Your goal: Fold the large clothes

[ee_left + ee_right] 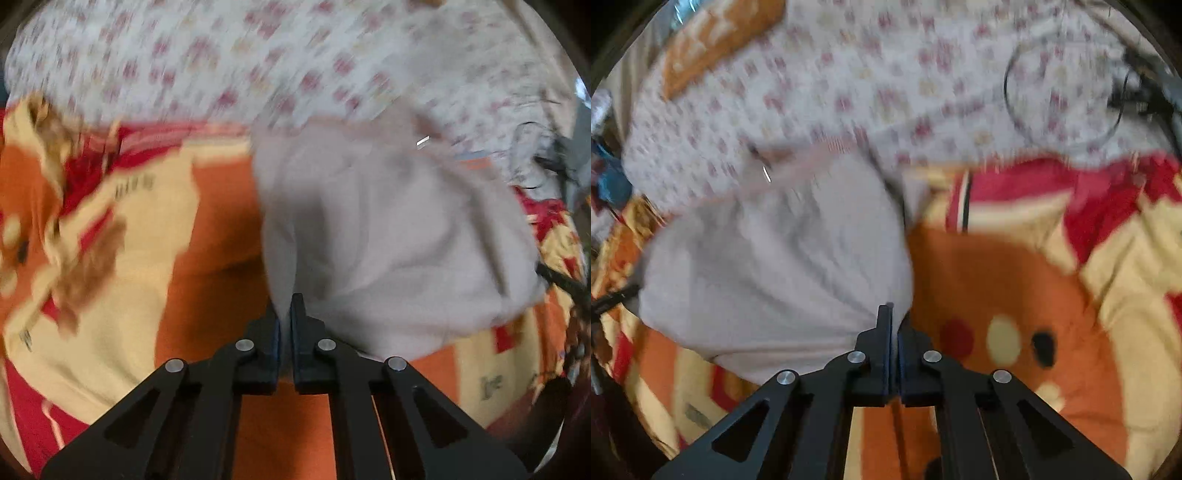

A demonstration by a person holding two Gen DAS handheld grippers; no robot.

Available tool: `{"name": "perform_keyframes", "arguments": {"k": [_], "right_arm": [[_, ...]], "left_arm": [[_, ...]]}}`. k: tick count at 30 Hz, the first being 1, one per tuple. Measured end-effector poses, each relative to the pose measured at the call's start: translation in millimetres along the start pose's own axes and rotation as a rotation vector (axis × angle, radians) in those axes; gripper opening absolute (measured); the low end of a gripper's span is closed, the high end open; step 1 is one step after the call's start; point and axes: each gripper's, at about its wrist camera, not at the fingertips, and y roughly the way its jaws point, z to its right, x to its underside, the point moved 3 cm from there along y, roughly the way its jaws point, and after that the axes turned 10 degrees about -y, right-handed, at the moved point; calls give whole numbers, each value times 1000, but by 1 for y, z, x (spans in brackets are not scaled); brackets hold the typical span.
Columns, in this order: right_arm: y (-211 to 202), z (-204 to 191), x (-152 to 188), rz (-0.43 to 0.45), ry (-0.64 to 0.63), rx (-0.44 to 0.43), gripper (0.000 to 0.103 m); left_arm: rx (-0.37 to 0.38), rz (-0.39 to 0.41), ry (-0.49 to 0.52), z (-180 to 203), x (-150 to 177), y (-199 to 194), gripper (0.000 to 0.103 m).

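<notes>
Left gripper: fingers pinched together on the near-left edge of the pale grey garment, a thin fold of cloth caught between them. Right gripper: fingers likewise clamped on the garment, at its near-right edge. So both near corners look gripped.

Step in hand, as I read it: lift the near hem and carry it over toward the garment's far side. To do it well, keep both grips level and the hem taut between them, move together, and lay it down without dragging the bedding.

Garment: soft, matte, knit-like, bunched in broad rounded folds, a small bright metallic bit near its far edge. It lies on a bed, on a blanket in orange, cream and red cartoon print, plush-looking. Beyond the garment, a white sheet with small pink floral marks. Both views motion-blurred; fine detail unreadable.
</notes>
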Motion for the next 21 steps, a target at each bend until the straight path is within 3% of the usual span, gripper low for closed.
{"name": "perform_keyframes", "arguments": {"k": [2,4,5,6,8,11,13,14,18,19,21], "right_arm": [[12,-4,4,-42,-16,6,2],[-6,1,0,-16,5,26,11],[-15,2,-3,-1,10,46,20],[-27,2,-6,23,8,71,35],[-48,-11,-19,91,-14,66,45],[-49,-52,-40,135,-56,-53,44],[-27,-94,-55,121,-103,-167,43],[-15,-110,-60,110,-124,-183,42],[39,-177,-84,63,-231,-201,39],[53,-187,-90,51,-248,-177,39],[81,-193,-102,47,-264,-26,39]], "left_arm": [[16,-2,-21,-3,1,3,6],[21,8,-27,-1,-2,-8,10],[18,14,-23,1,-4,-15,23],[14,36,-17,5,-5,-24,47],[17,102,-15,12,-10,-38,61],[28,147,-32,31,-17,-43,67],[14,148,-47,42,-21,-34,69],[3,142,-57,47,-22,-27,69],[-59,131,-81,45,-21,4,69],[-81,136,-82,41,-20,10,69],[-100,130,-100,31,-18,24,73]]}}
